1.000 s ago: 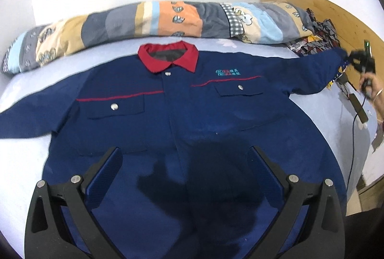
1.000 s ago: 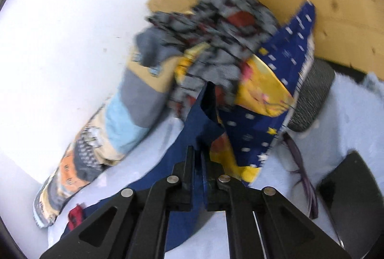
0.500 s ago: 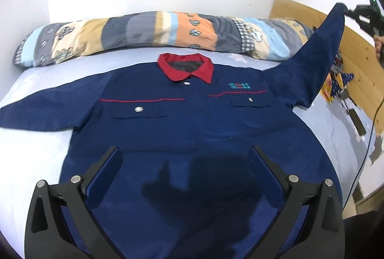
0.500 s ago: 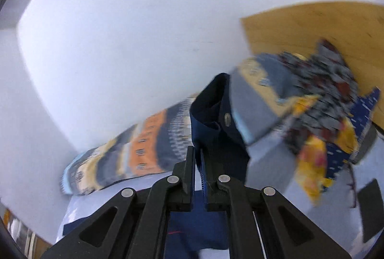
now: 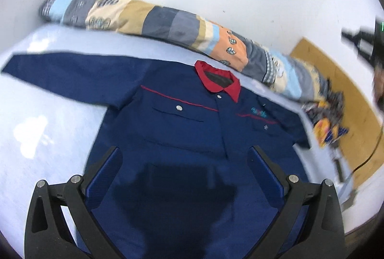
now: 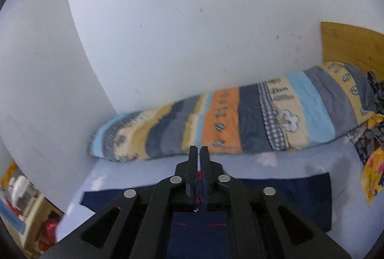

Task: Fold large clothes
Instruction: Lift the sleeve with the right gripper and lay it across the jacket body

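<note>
The big change is on the right side of the navy work jacket. Half a second ago the right gripper held that side's sleeve cuff high in the air. Now no cloth rises above its fingertips, and in the left wrist view nothing hangs from it where it shows, blurred, at the far right. Its two fingers stand drawn together with only a thin slit between them. The blur makes it hard to tell whether any fabric remains pinched there, but the sleeve seems to have been let go, or carried in over the chest. If so, the first sleeve fold is probably made or nearly made, and the sleeve on the left would be the next one to bring in. That sleeve lies stretched out flat toward the far left of the pale blue bedsheet.

The left gripper hovers wide open above the jacket's lower front, holding nothing. The jacket lies front-up in the middle of the bed, with its red collar toward the far side.

By count there is one jacket and one red collar. There are two buttoned chest pockets, one on the left and one on the right. One sleeve is clearly laid out. One rolled patchwork quilt lies along the far wall. One heap of patterned clothes sits at the far right against the wooden headboard. There are two grippers.
</note>
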A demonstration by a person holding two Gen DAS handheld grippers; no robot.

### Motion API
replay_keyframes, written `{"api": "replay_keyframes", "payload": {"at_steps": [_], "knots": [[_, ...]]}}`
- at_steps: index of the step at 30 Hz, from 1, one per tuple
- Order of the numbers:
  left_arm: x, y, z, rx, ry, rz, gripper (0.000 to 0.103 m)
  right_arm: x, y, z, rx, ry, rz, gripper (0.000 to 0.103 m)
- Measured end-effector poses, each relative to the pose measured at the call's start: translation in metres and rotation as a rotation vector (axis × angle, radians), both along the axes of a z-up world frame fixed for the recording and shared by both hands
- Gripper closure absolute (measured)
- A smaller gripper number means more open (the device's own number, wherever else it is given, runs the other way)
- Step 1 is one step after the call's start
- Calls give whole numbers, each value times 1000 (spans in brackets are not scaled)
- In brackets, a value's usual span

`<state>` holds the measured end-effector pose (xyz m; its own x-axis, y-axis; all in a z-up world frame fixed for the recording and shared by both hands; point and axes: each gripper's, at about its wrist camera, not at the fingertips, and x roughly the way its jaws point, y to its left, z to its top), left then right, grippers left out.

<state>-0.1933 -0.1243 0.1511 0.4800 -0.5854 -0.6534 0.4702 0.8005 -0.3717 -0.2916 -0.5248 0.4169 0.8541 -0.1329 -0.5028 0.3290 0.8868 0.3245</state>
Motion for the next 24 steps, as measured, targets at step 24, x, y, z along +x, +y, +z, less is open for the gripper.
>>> {"api": "replay_keyframes", "payload": {"at_steps": [24], "knots": [[-48,-105,-23,320,-197,-276,0,113,-40,-324,-262,713,78,75]]}}
